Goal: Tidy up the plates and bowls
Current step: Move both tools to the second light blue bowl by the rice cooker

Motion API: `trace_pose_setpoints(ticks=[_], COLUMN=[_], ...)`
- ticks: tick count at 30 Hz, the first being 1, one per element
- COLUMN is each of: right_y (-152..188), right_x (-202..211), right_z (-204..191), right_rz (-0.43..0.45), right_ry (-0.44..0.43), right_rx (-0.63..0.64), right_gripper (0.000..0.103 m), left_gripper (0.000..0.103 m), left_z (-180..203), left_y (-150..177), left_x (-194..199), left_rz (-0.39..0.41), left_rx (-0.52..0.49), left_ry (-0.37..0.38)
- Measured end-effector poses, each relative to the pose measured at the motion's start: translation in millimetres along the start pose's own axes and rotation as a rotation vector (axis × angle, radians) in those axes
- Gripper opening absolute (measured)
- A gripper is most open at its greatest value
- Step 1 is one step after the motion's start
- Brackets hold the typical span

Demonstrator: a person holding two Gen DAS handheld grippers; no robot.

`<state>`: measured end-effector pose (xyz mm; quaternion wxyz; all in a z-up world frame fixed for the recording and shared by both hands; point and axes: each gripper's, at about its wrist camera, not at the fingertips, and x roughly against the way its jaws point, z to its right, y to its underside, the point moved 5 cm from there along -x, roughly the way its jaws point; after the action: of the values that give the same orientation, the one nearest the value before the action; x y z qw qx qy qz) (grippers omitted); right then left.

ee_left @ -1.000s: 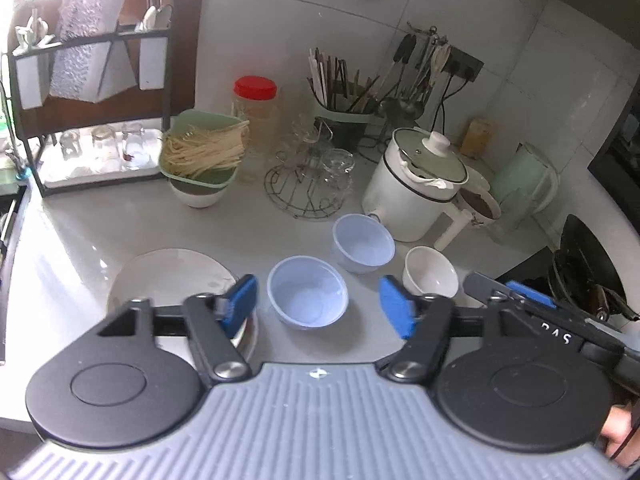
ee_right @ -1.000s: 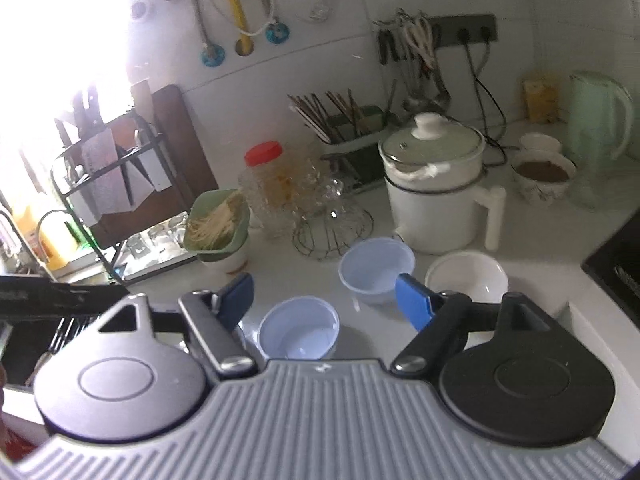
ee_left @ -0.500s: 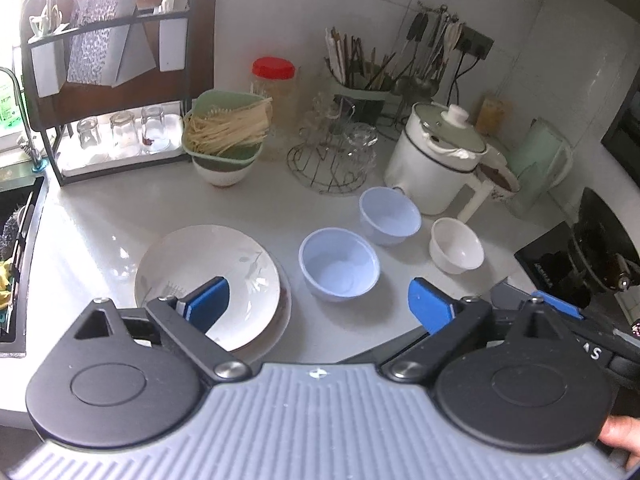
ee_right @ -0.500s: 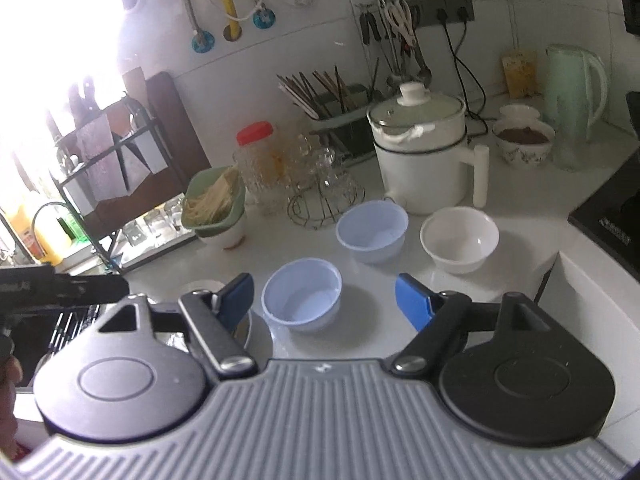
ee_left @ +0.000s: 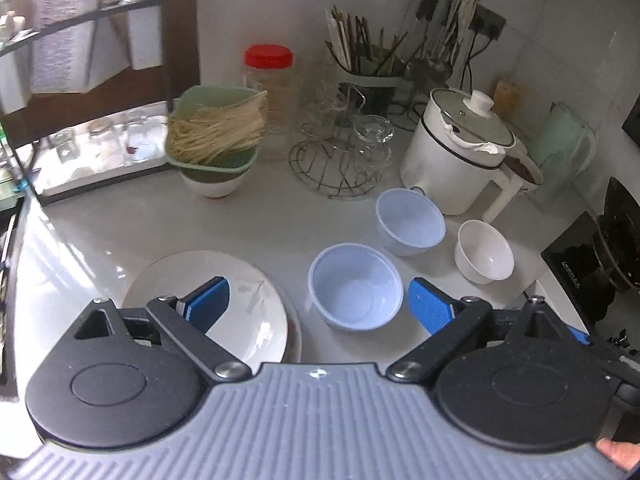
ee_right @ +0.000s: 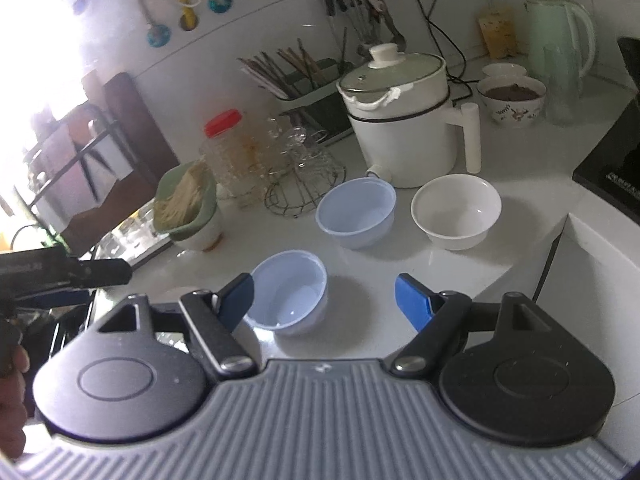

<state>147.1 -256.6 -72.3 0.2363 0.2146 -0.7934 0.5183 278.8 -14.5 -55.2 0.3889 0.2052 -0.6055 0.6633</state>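
Note:
A stack of white plates (ee_left: 256, 300) lies on the white counter at the near left. A light-blue bowl (ee_left: 354, 296) stands right of it, a second light-blue bowl (ee_left: 410, 222) behind, and a white bowl (ee_left: 484, 256) further right. My left gripper (ee_left: 320, 306) is open and empty, above the near blue bowl and the plates' right edge. In the right wrist view my right gripper (ee_right: 324, 298) is open and empty, with the near blue bowl (ee_right: 290, 292) by its left finger; the second blue bowl (ee_right: 356, 214) and white bowl (ee_right: 456, 210) lie beyond.
A white electric pot (ee_left: 456, 152) stands behind the bowls. A wire glass rack (ee_left: 340, 164), a green basket of noodles (ee_left: 216, 136) on a bowl, a red-lidded jar (ee_left: 268, 80) and a shelf rack (ee_left: 80, 80) line the back. The stove (ee_left: 592, 264) is at right.
Both grippers have moved closer and lower over the counter. The left gripper's jaws opened wider over the past second. The bowls and plates have not moved.

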Motion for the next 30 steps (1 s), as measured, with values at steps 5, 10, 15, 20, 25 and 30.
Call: trace_pose_setpoints(ticks=[5, 10, 15, 20, 25, 30], right_y=[-1, -1, -8, -17, -23, -31], right_x=[-31, -59, -90, -122, -146, -165], right_z=[10, 15, 14, 15, 28, 40], right_rz=[-0.017, -0.059, -0.103, -0.114, -0.127, -0.131], right_ry=[0.022, 0.027, 0.019, 0.031, 0.064, 0.087], right_rx=[-0.060, -0.108, -0.153, -0.205, -0.260, -0.282], right_gripper=[0.079, 0.079, 0.079, 0.071, 0.064, 0.056], left_gripper=[0.098, 0.098, 0.098, 0.097, 0.096, 0.087], left_z=[4, 4, -1, -1, 11, 26], left_y=[-19, -37, -53, -70, -81, -87], left_x=[-39, -81, -118, -155, -195, -237], left_rz=[-0.025, -0.072, -0.118, -0.156, -0.191, -0.251], left_rx=[-0.030, -0.036, -0.036, -0.046, -0.060, -0.055], left_ry=[0.029, 0.052, 0.060, 0.090, 0.135, 0.187])
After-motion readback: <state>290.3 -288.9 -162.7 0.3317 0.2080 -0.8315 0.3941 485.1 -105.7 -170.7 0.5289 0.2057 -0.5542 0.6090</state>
